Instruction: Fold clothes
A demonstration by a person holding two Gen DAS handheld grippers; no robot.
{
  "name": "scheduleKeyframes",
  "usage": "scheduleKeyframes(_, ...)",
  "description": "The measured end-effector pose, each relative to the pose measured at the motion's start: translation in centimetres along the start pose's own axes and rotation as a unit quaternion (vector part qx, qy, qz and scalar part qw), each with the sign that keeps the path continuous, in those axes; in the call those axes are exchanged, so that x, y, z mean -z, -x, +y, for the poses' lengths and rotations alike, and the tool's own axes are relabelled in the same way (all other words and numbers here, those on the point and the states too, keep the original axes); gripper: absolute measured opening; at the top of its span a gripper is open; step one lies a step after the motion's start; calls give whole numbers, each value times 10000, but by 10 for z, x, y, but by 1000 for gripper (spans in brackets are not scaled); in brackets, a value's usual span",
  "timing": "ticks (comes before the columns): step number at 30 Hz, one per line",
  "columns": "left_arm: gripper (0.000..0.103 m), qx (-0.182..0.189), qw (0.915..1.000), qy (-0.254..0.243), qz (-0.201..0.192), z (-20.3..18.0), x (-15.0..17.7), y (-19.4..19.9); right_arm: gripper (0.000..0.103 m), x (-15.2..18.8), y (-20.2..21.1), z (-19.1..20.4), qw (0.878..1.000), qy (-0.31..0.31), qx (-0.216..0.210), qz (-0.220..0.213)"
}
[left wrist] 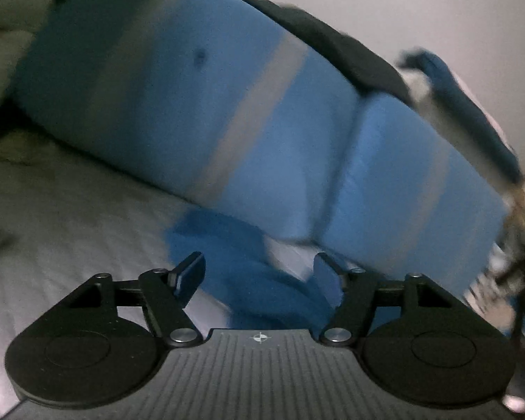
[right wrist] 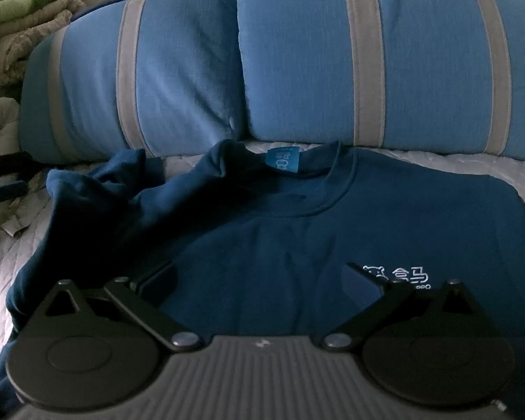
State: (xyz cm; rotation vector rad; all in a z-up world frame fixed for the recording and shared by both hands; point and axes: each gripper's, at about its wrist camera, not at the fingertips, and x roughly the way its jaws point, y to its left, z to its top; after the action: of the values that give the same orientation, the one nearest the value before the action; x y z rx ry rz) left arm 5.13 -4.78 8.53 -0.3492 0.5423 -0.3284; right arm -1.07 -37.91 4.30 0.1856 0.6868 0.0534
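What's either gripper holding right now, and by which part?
Nothing. The left gripper is open over a bunched bit of the blue sweatshirt. The right gripper is open above its chest, beside the white logo.

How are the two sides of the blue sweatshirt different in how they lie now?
On the sweatshirt, the side with the white logo lies flat and smooth on the bed sheet, while the other side, with its sleeve, is bunched and wrinkled. The flat side reaches toward the pillows; the bunched side heaps up. Both are dark blue.

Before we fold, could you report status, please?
Left gripper and right gripper: open, empty. Sweatshirt face-up, one sleeve bunched. Pillows beyond collar.
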Motion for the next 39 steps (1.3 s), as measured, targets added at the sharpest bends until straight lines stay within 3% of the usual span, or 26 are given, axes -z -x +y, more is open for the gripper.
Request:
scheduleKeyframes(7, 72, -396, 9942, 1003, 55, 50, -6, -39, 103, -1, -3, 0, 10000, -57, -2, 54)
scheduleKeyframes(11, 72, -323, 9776, 2055, 327, 78, -1, -68, 103, 0, -4, -1, 9999, -82, 10, 94)
scheduleKeyframes(14, 70, -50, 9593, 2794, 417, 89, 5, -82, 103, 0, -6, -2, 9999, -106, 13, 129)
scheduleKeyframes(15, 68, 95, 9534, 2981, 452, 91, 7, -86, 103, 1, -6, -2, 9999, -100, 19, 135)
scheduleKeyframes(16, 48, 273, 9484, 3119, 493, 92, 8, -89, 103, 1, -7, -2, 9999, -93, 26, 141)
scheduleKeyframes(17, 35, 416, 9447, 3206, 551, 91, 8, -91, 103, 1, -7, -2, 9998, -87, 33, 148)
scheduleKeyframes(18, 13, 461, 9451, 3184, 577, 88, 7, -90, 103, 1, -8, -3, 9998, -90, 37, 158)
scheduleKeyframes(19, 9, 451, 9477, 3107, 567, 84, 4, -88, 103, 1, -8, -3, 9998, -96, 40, 168)
scheduleKeyframes(22, 7, 419, 9576, 2818, 439, 70, -6, -75, 103, 1, -9, -3, 9997, -121, 25, 191)
scheduleKeyframes(25, 6, 229, 9725, 2310, 166, 53, -20, -49, 103, 1, -7, -3, 9998, -115, 4, 158)
scheduleKeyframes(31, 6, -424, 9906, 1211, -473, 2, -30, 24, 103, 2, -5, -3, 9998, -129, -27, 171)
scheduleKeyframes(35, 6, -984, 9894, 470, -957, -38, -21, 79, 103, 2, -4, -4, 9997, -150, -45, 167)
scheduleKeyframes(39, 6, -1783, 9767, 143, -1186, -59, -13, 113, 103, 1, -4, -4, 9996, -207, -72, 188)
